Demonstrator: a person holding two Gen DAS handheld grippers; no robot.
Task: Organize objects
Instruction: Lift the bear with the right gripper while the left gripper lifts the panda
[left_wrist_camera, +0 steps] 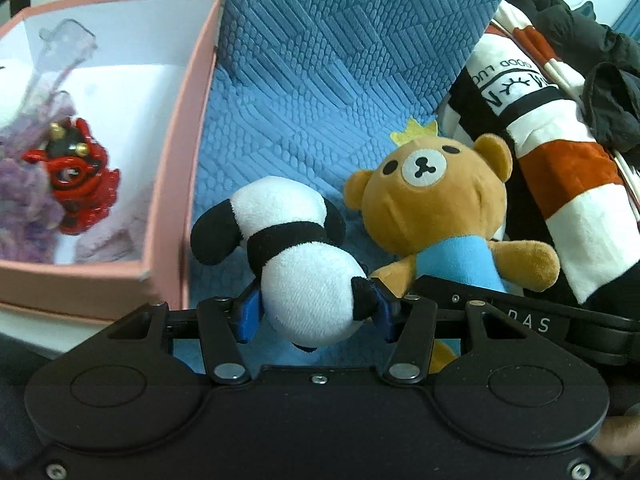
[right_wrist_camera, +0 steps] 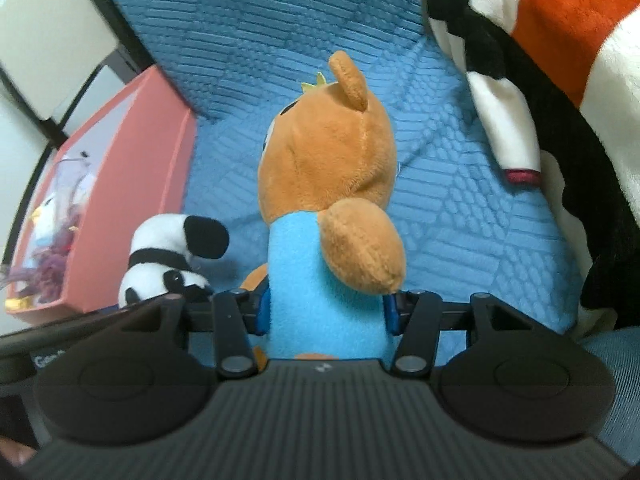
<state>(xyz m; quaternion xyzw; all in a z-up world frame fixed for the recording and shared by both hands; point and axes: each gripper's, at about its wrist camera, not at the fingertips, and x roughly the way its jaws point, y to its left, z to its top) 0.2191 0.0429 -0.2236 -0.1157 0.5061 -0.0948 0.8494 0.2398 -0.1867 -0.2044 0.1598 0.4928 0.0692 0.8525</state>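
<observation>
Blue pads of the left hand-held gripper (left_wrist_camera: 316, 312) pinch the panda plush (left_wrist_camera: 296, 256) beside the pink box (left_wrist_camera: 176, 152); the right hand-held gripper (right_wrist_camera: 326, 312) clamps the bear plush (right_wrist_camera: 328, 200) by its blue body, above the blue cushion (right_wrist_camera: 460, 220).

Your left gripper (left_wrist_camera: 316, 308) has its blue pads pressed into the white rump of a panda plush (left_wrist_camera: 288, 248), one pad on each side. The panda's body runs toward 11 o'clock. Just beside it at 2 o'clock lies a brown bear plush (left_wrist_camera: 436, 196) in a light blue shirt, face up, a yellow crown on its head. Both sit over a blue textured cover (left_wrist_camera: 320, 80). At 9 o'clock stands an open pink box (left_wrist_camera: 180, 152) holding a red horned figure (left_wrist_camera: 78, 176) and purple fluff (left_wrist_camera: 24, 200). At 3 o'clock lies a striped blanket (left_wrist_camera: 560, 168).
</observation>
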